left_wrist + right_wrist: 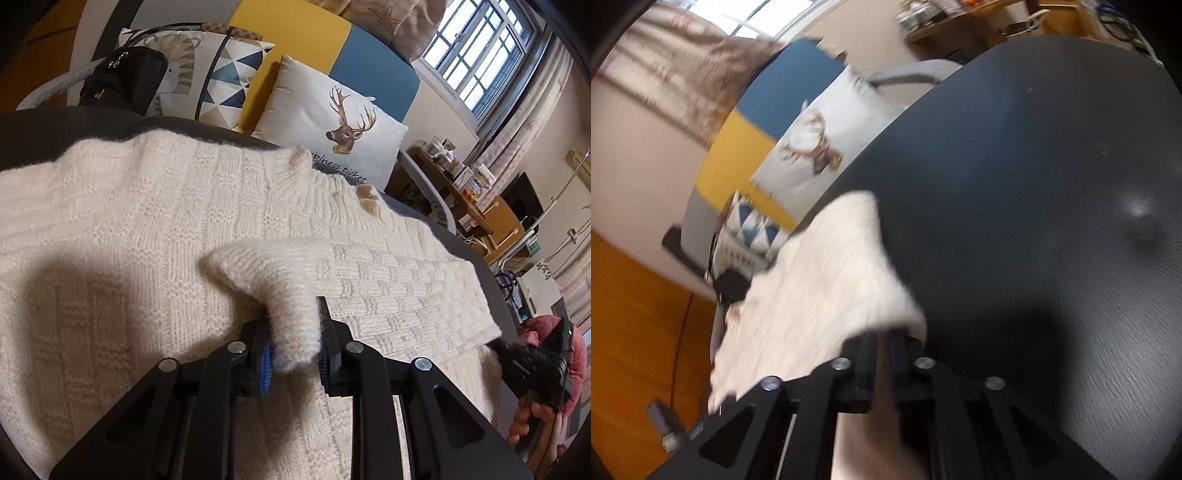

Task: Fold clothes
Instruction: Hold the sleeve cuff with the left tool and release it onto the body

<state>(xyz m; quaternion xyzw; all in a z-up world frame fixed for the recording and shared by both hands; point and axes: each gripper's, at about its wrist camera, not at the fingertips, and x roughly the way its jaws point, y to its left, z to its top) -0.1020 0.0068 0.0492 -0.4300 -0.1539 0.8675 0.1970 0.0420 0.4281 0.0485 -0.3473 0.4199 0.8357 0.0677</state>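
Black table (pixel 1034 166): grippers clamp sweater (pixel 147 221).

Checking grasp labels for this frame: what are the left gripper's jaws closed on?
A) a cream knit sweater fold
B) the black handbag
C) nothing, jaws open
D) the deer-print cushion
A: in the left wrist view the left gripper has its jaws pinched on a bunched fold of the cream knit sweater, which lies spread over the dark table; the deer cushion and black handbag sit untouched behind.
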